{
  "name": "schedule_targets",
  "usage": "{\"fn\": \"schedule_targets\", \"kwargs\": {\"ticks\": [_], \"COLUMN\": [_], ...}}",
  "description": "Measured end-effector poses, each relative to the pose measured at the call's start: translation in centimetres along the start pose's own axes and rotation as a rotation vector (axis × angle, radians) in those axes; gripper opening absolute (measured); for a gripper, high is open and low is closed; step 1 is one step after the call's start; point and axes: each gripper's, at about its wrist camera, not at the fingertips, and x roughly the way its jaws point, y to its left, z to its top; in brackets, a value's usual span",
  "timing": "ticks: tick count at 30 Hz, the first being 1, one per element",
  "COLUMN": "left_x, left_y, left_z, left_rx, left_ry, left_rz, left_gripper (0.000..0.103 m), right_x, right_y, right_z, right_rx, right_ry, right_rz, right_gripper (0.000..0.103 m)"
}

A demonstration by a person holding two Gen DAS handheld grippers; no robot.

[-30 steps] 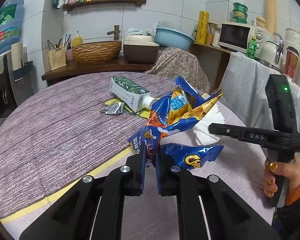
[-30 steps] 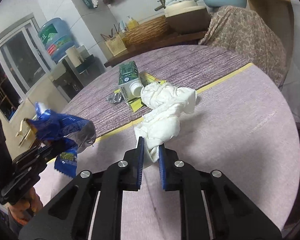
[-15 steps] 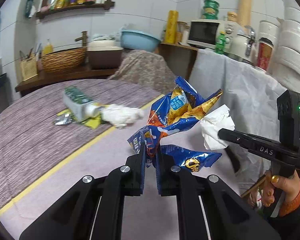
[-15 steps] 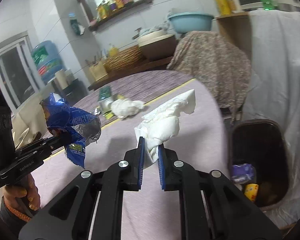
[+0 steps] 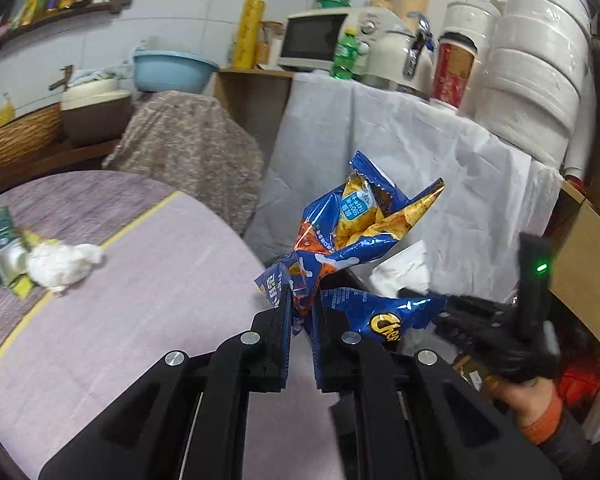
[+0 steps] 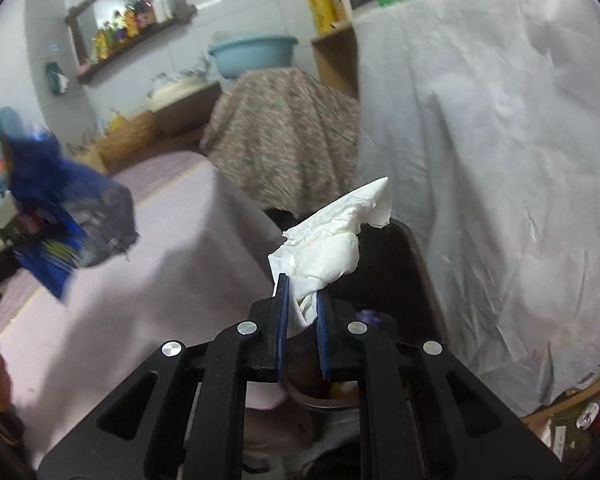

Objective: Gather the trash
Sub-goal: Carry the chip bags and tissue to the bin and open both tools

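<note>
My left gripper (image 5: pixel 302 304) is shut on a crumpled blue and orange chip bag (image 5: pixel 354 228), held up past the table's right edge. My right gripper (image 6: pixel 302 300) is shut on a wad of white tissue (image 6: pixel 332 236), which hangs over the dark trash bin (image 6: pixel 400 272) beside the table. The right view shows the chip bag (image 6: pixel 68 224) blurred at its left. In the left view the right gripper (image 5: pixel 404 292) stands low at right with the tissue (image 5: pixel 404 272). On the table lie another tissue wad (image 5: pixel 62 264), a green and white carton (image 5: pixel 6 244) and yellow wrappers (image 5: pixel 22 286).
The round table with a purple cloth (image 5: pixel 140 288) has a yellow stripe. A white sheet (image 5: pixel 420 168) drapes a counter with a microwave (image 5: pixel 320 40), a kettle and paper rolls. A chair under patterned cloth (image 5: pixel 188 160) stands behind the table. The bin holds some rubbish.
Both grippers have swung right, off the tabletop toward the draped counter, each keeping its load. The bin has come under the right gripper. The carton and second tissue now sit far left.
</note>
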Motion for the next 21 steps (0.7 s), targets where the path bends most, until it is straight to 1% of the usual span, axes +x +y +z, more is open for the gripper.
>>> {"fn": "schedule_targets", "kwargs": {"ticks": [3,6,10,13,15,16,17,21], "left_x": [2.3,4.3,6.1,7.4,8.2,8.6,9.1,10.9], "left_y": [-1.5,-2.6,-3.4,-4.0,-4.4,-4.5,-4.7,-5.4], "left_z": [0.3,0.3,0.2,0.2,0.2,0.2,0.2,0.4], "left_rx": [0.015,0.029,0.019,0.013,0.017,0.020,0.022,0.019], "left_ry": [0.044,0.082,0.120,0.145,0.160,0.169,0.180,0.219], "left_rz": [-0.029,-0.040,-0.058,-0.068,-0.067,-0.067,-0.067,-0.072], "left_gripper": [0.009,0.009,0.009,0.009,0.009,0.009,0.009,0.009], "right_x": [3.7,7.0,10.5,12.0,12.5,12.6,12.3,10.2], "right_y": [-2.4,-3.5,-4.4,-5.1,-5.4,-5.3,-5.3,-6.2], "right_z": [-1.5,-3.1,-4.2,-4.6,-5.0,-5.0,-5.2,-6.2], "right_rx": [0.041,0.042,0.049,0.071,0.068,0.063,0.061,0.086], "right_ry": [0.085,0.141,0.199,0.222,0.239,0.239,0.225,0.178], "right_rz": [-0.016,-0.039,-0.040,-0.042,-0.056,-0.070,-0.087,-0.106], "right_gripper": [0.013,0.013,0.013,0.016,0.031,0.052,0.067,0.068]}}
